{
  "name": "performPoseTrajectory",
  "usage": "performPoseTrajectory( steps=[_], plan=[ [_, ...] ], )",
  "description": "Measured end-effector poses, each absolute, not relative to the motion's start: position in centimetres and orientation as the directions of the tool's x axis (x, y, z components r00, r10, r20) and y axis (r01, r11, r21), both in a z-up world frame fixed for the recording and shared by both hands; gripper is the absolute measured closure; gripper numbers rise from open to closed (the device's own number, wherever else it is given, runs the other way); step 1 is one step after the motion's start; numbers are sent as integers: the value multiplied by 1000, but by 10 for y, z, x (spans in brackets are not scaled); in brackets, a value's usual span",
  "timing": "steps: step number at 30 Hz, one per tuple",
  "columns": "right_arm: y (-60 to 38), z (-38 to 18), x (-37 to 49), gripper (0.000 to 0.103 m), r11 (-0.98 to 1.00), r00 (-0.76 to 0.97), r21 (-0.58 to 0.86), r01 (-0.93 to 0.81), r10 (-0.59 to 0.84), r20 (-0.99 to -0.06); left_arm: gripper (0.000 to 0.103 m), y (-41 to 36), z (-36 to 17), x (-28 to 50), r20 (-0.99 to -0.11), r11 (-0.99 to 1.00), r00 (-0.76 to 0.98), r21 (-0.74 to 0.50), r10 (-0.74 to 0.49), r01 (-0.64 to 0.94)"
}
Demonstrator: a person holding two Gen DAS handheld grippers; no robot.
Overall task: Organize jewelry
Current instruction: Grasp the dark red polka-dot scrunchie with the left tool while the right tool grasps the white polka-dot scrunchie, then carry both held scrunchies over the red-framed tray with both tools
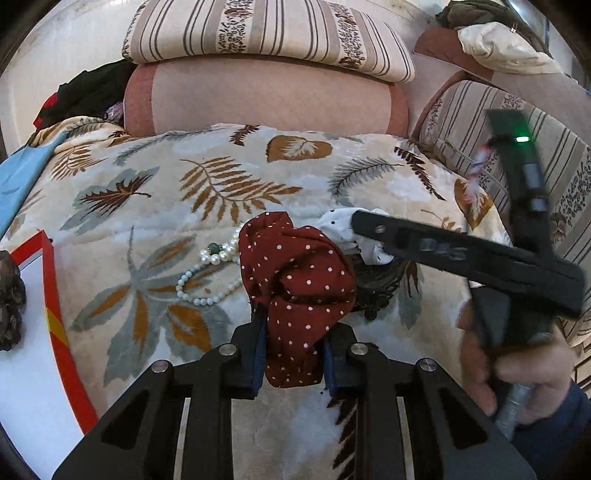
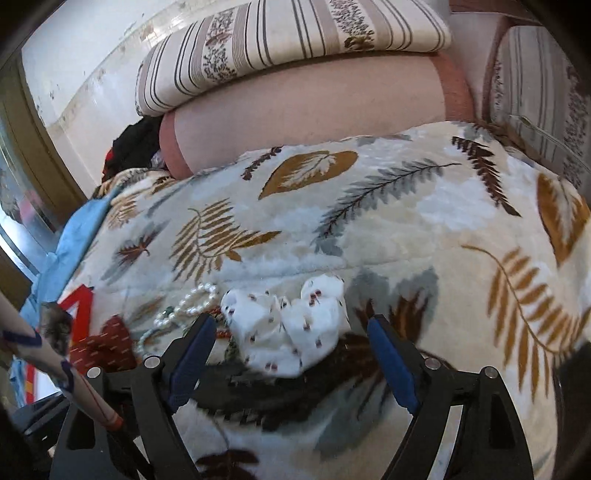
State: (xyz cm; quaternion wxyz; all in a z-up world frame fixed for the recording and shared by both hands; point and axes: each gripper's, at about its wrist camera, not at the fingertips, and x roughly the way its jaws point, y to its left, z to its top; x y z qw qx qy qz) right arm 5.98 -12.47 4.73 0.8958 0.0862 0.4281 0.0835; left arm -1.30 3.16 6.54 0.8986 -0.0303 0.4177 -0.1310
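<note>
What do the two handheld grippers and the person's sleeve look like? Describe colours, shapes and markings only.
Both the left gripper and the right gripper have black angular frames with cut-out slots, silver round bolts and blue finger pads. A green light glows on the right one's body. The sleeve is dark blue.

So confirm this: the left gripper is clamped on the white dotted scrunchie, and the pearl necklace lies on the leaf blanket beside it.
Not quite. In the left wrist view, the left gripper is clamped on the red dotted scrunchie, not the white one. The pearl necklace does lie on the leaf blanket beside it.

Home sitting room, leaf-patterned blanket [image 1: 258,177], striped floor cushions [image 1: 269,33] and a bolster [image 1: 266,96] against the wall
</note>
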Motion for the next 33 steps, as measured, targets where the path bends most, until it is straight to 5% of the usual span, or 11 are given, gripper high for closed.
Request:
performPoseTrajectory(
  steps=[2, 4, 8, 19, 33],
  plan=[
    [-120, 38, 68, 24, 977, 592, 198, -76, 204, -780, 79, 34, 66, -13, -743, 965, 618, -165, -259, 206],
    [-120, 30, 71, 59, 977, 583, 200, -74, 205, -786, 79, 37, 65, -13, -744, 966, 619, -166, -254, 196],
    [-129, 32, 65, 82, 977, 616, 202, -66, 199, -762, 79, 43, 66, -13, -742, 968, 622, -172, -249, 182],
    [-124, 96, -30, 82, 959, 778, 248, -138, 260, -573, 79, 46, 91, -46, -707, 977, 676, -120, -208, 176],
    [-109, 101, -110, 82, 951, 760, 264, -162, 291, -581, 79, 56, 111, -104, -681, 985, 714, -65, -161, 161]
  ],
)
